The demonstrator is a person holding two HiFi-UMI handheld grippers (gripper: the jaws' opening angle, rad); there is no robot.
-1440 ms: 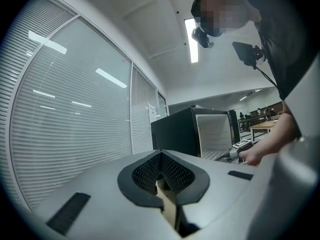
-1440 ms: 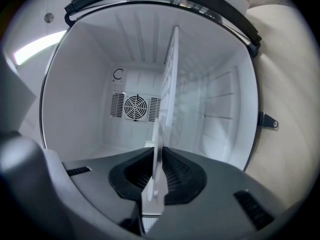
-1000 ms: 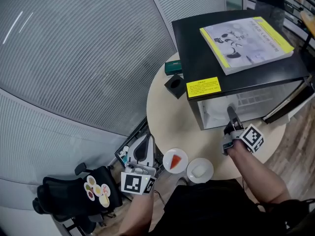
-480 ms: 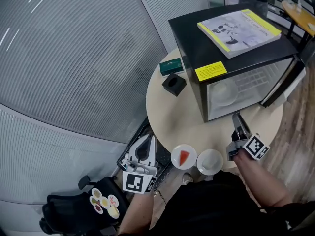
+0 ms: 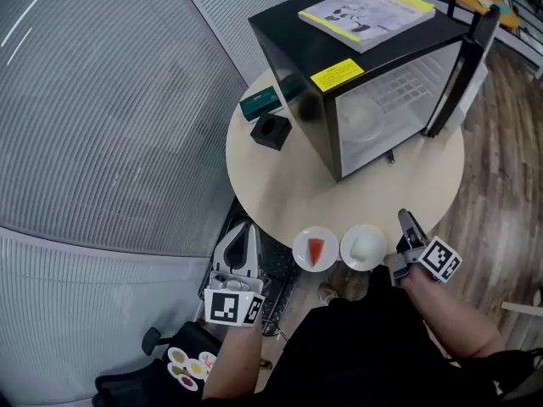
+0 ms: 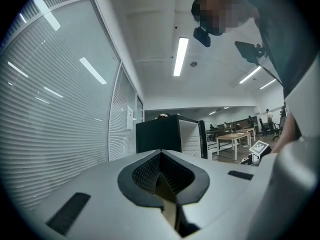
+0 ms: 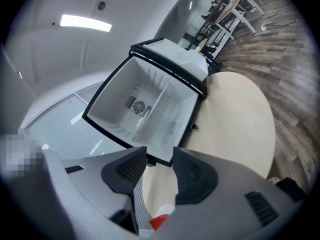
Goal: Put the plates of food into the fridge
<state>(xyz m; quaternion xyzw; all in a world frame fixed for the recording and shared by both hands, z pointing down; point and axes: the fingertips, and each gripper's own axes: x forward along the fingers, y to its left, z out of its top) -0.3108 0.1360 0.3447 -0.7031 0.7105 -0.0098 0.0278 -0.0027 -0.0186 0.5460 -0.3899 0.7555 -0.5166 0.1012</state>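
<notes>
Two white plates sit at the near edge of the round beige table (image 5: pixel 280 185): one with a red wedge (image 5: pixel 316 248), one with pale food (image 5: pixel 363 247). The black mini fridge (image 5: pixel 339 66) stands at the table's far side, its door (image 5: pixel 458 66) swung open. My right gripper (image 5: pixel 404 220) hovers open and holds nothing, just right of the pale-food plate. In the right gripper view, the right gripper (image 7: pixel 159 166) faces the fridge's white inside (image 7: pixel 150 104), with the red wedge (image 7: pixel 159 222) below the jaws. My left gripper (image 5: pixel 244 230) is off the table's near-left edge; in its own view the left gripper (image 6: pixel 161 156) shows its pads together.
A book (image 5: pixel 365 11) lies on the fridge top. A green box (image 5: pixel 259 104) and a small black cube holder (image 5: pixel 271 131) stand left of the fridge. Slatted blinds (image 5: pixel 102 100) run along the left, and there is wooden floor (image 5: pixel 501 142) at the right.
My right gripper has drawn back from the fridge opening to the table's near edge beside the plates. The left gripper has shifted slightly. The fridge now sits farther off in the head view.
</notes>
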